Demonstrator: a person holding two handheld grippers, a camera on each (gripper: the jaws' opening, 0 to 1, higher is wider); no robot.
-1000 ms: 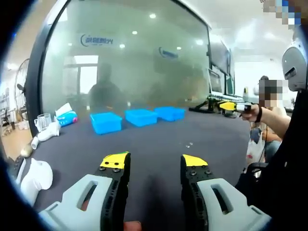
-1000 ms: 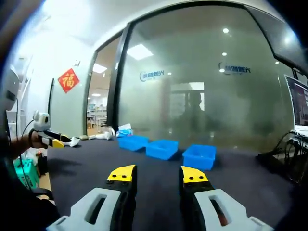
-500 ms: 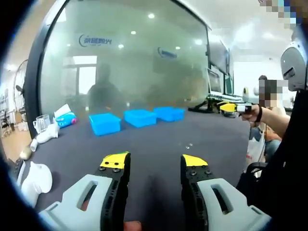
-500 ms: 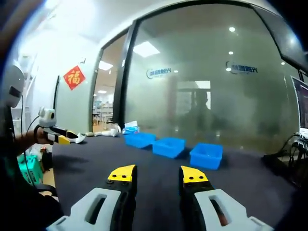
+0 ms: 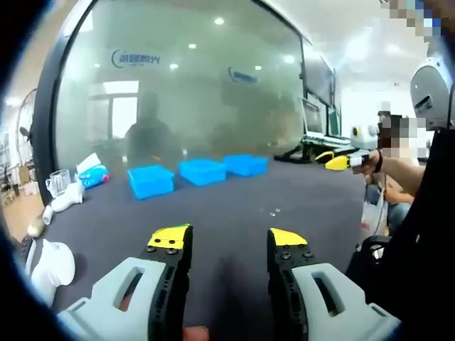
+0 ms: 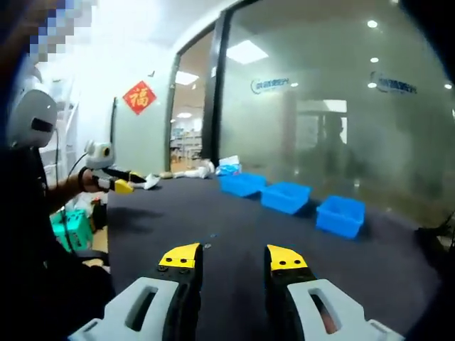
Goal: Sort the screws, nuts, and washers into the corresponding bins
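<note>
Three blue bins (image 5: 202,171) stand in a row at the far side of a dark table (image 5: 234,199); the right gripper view shows the same bins (image 6: 286,197) from another angle. A few tiny metal parts (image 5: 274,211) lie on the table short of the bins, and small parts (image 6: 207,246) lie just beyond my right jaws. My left gripper (image 5: 227,238) is open above the table, holding nothing. My right gripper (image 6: 233,257) is open and holds nothing either. The right gripper (image 5: 340,160) is held out in a hand at the right; the left gripper (image 6: 117,182) appears at the left.
A white object (image 5: 51,263), a clear cup (image 5: 55,183) and a tissue pack (image 5: 97,173) sit at the table's left end. A frosted glass wall (image 5: 199,92) rises behind the bins. Monitors (image 5: 316,114) stand at the right. A person's arm (image 6: 64,192) reaches in.
Both views have panned a little, so the bins sit further left in the left gripper view and further right in the right gripper view. Both grippers stay open.
</note>
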